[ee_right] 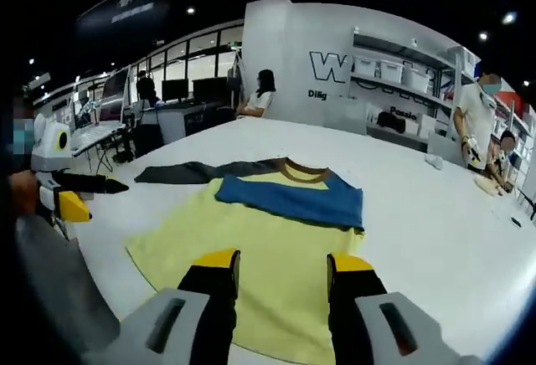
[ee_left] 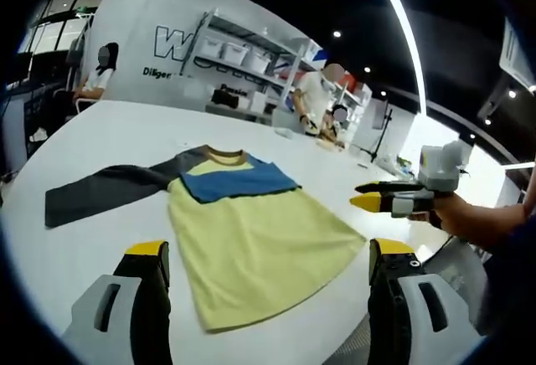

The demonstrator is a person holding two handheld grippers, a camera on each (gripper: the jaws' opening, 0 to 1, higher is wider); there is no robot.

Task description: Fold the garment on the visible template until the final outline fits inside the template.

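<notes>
The garment [ee_left: 251, 231], a yellow shirt with a blue chest band, lies flat on the white tabletop [ee_left: 109, 139], its hem toward the near edge. One dark grey sleeve [ee_left: 109, 189] stretches out toward the far left edge; the other seems already folded across the chest. Both tools hover above the near edge: the left gripper [ee_left: 268, 260] has its jaws spread wide and empty, and the right gripper [ee_right: 280, 269] is likewise parted, holding nothing. I see no template outline, so the fold could easily end up too wide. A pinch on one layer only would drag the shirt askew.
</notes>
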